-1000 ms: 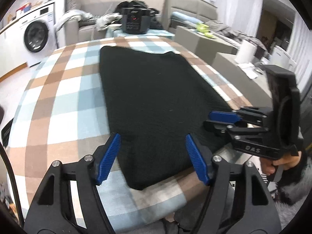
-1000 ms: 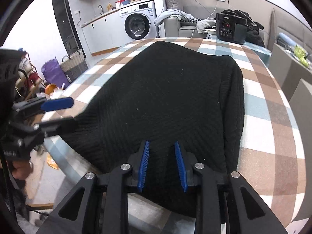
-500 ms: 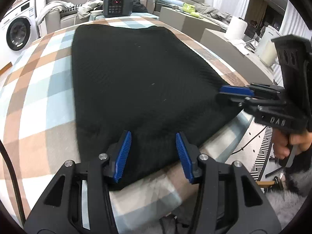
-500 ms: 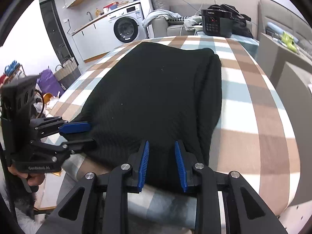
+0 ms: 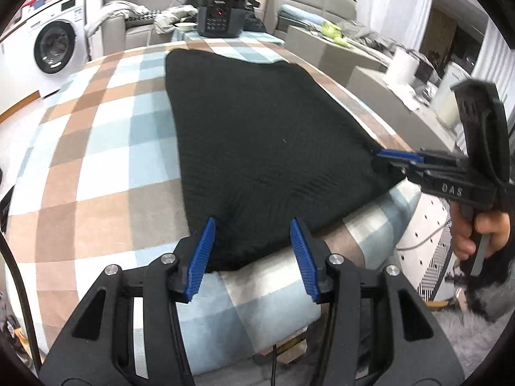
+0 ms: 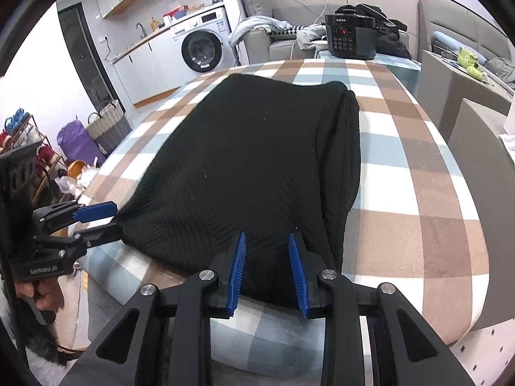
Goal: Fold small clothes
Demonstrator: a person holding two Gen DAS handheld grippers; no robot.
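- The left gripper (image 5: 254, 257) has its blue fingers (image 5: 201, 259) spread wide, straddling the near-left corner of the black knit garment (image 5: 257, 135) without pinching it; the hem lies between the pads.
- The right gripper (image 6: 266, 271) has a narrower gap, fingers (image 6: 237, 268) on either side of the hem at the near-right corner; whether cloth is actually pinched I cannot tell, though a gap shows between the pads.
- The garment lies flat along the middle of the surface (image 5: 96, 148), which wears a checked cloth. Its near hem sits at the near edge, and its right side is already doubled over in a long fold (image 6: 341, 167).
- Judged step: taking hold of both near corners for the next fold. The next move calls for closing both sets of fingers on the hem, then carrying it evenly toward the far edge.
- Beyond the far edge stands a black multicooker (image 6: 349, 37) with a washing machine (image 6: 201, 48) behind, both well apart from the garment; nothing lies in the fold's path.
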